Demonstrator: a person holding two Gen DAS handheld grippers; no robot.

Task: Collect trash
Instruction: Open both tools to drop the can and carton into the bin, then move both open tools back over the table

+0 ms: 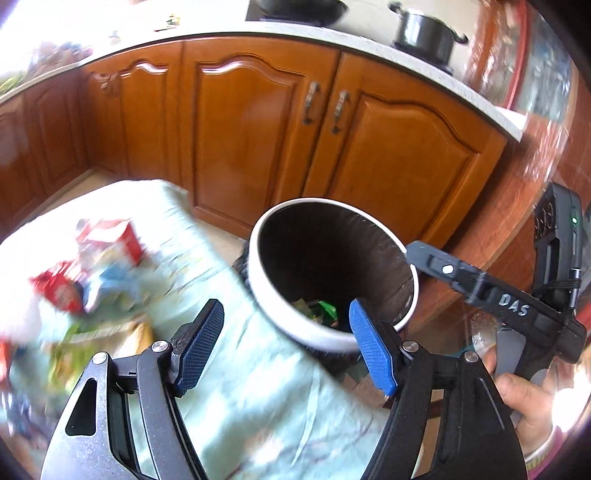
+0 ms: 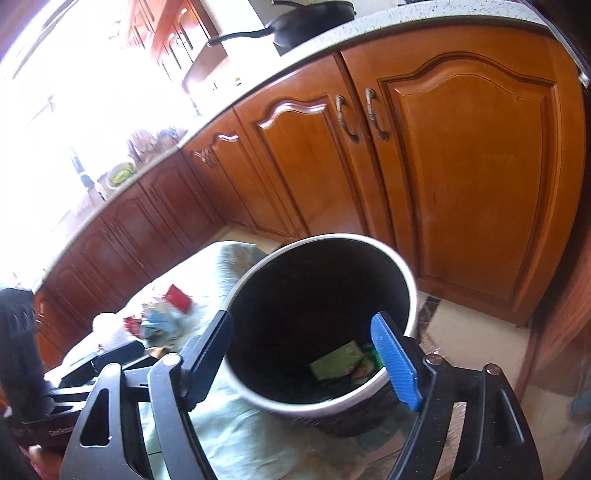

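A white-rimmed trash bin (image 1: 266, 295) with a black liner stands beside a table covered in a pale green cloth (image 1: 236, 369). Green wrappers (image 1: 317, 312) lie at its bottom, also seen in the right wrist view (image 2: 340, 363). A blurred pile of trash (image 1: 92, 280), red cartons and blue and yellow wrappers, lies on the cloth at left. My left gripper (image 1: 288, 332) is open and empty over the table's edge near the bin. My right gripper (image 2: 303, 349) is open and empty above the bin's mouth (image 2: 280, 397); its body shows in the left wrist view (image 1: 480, 284).
Brown wooden cabinets (image 1: 258, 129) under a pale counter (image 1: 369, 42) stand close behind the bin. A black pot (image 1: 424, 33) and a pan (image 2: 310, 18) sit on the counter. The floor (image 2: 480, 343) is tiled beige to the right of the bin.
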